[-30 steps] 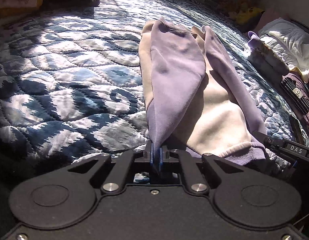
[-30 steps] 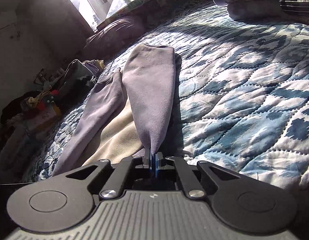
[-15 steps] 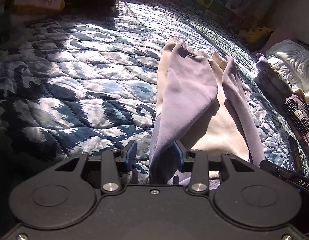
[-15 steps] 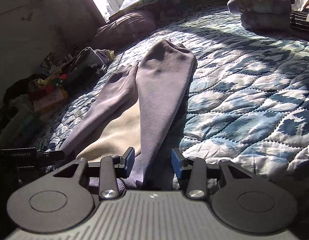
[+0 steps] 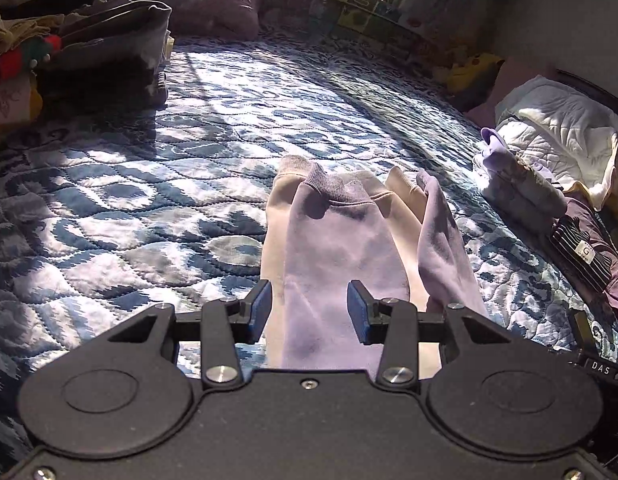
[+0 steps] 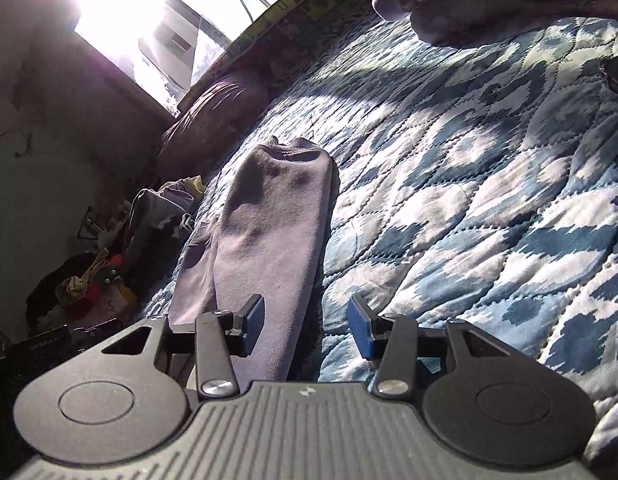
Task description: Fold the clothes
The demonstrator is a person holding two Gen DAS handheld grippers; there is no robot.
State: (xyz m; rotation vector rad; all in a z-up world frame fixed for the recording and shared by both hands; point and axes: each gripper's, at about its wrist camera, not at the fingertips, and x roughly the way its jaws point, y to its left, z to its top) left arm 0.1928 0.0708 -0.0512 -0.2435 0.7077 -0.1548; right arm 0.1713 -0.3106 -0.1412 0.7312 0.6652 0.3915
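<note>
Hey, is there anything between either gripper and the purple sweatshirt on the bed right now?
Nothing visible. The left gripper is open with the purple sweatshirt lying directly between its fingers. The right gripper is open too, over the sweatshirt's edge on the quilt.

A soft, matt lilac knit sweatshirt (image 5: 341, 248), ribbed at its hem, is spread on a stitched, quilted cotton bedspread (image 5: 157, 208). The left tongs (image 5: 309, 316) are finished in matt black plastic, with bright metal screws.
</note>
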